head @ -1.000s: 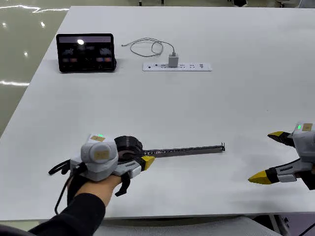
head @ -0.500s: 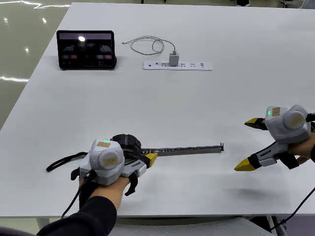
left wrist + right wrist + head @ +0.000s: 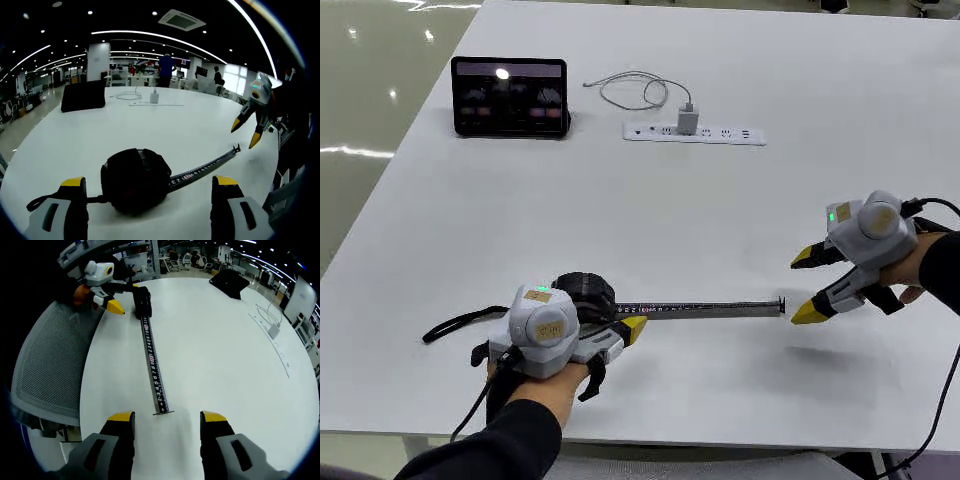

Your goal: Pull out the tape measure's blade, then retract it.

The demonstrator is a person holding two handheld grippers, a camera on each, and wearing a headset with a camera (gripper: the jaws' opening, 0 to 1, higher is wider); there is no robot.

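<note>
The black tape measure case lies on the white table, its blade drawn out to the right and flat on the surface. My left gripper straddles the case, open, with gaps on both sides in the left gripper view, where the case sits between the jaws. My right gripper is open just right of the blade's end hook. In the right gripper view the hook lies just ahead of the open right gripper, with nothing held.
A dark tablet stands at the back left. A white power strip with a charger and looped cable lies behind. The case's wrist strap trails left. A mesh chair sits at the table's near edge.
My right gripper has moved left and toward the blade's hook, staying open. The left gripper, the case and the drawn blade have stayed put.
</note>
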